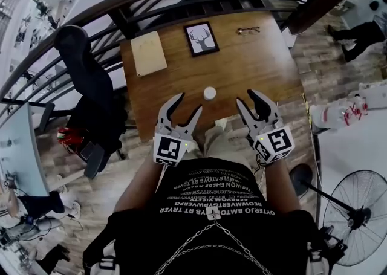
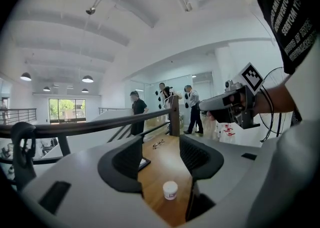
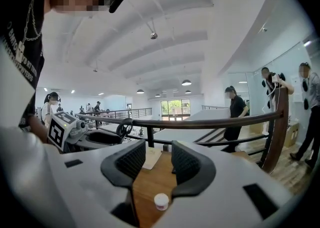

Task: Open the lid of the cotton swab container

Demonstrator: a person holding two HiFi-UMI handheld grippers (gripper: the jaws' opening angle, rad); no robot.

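the white tub [image 1: 209, 93] sits by the table's [image 1: 254, 68] front edge, picture [image 1: 201, 38] and glasses [image 1: 248, 30] by the far edge. the left gripper [image 1: 188, 103] and right gripper [image 1: 247, 97] are open, empty.

Framed deer picture [image 1: 201, 38], glasses [image 1: 248, 30], beige pad [image 1: 148, 53] on wooden table [image 1: 254, 71], floor fan [image 1: 357, 216]

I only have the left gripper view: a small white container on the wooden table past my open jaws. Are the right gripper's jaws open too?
Observer: Yes. In the right gripper view the right gripper stands with jaws apart, nothing between them.
Operator: Is either gripper touching the container?
Observer: No. The head view shows the cotton swab container standing clear ahead of both, roughly midway between the left gripper and the right.
Operator: Anything hidden behind my left jaw?
Observer: A tan pad lies flat at the far left corner of the table, beside a framed deer picture.
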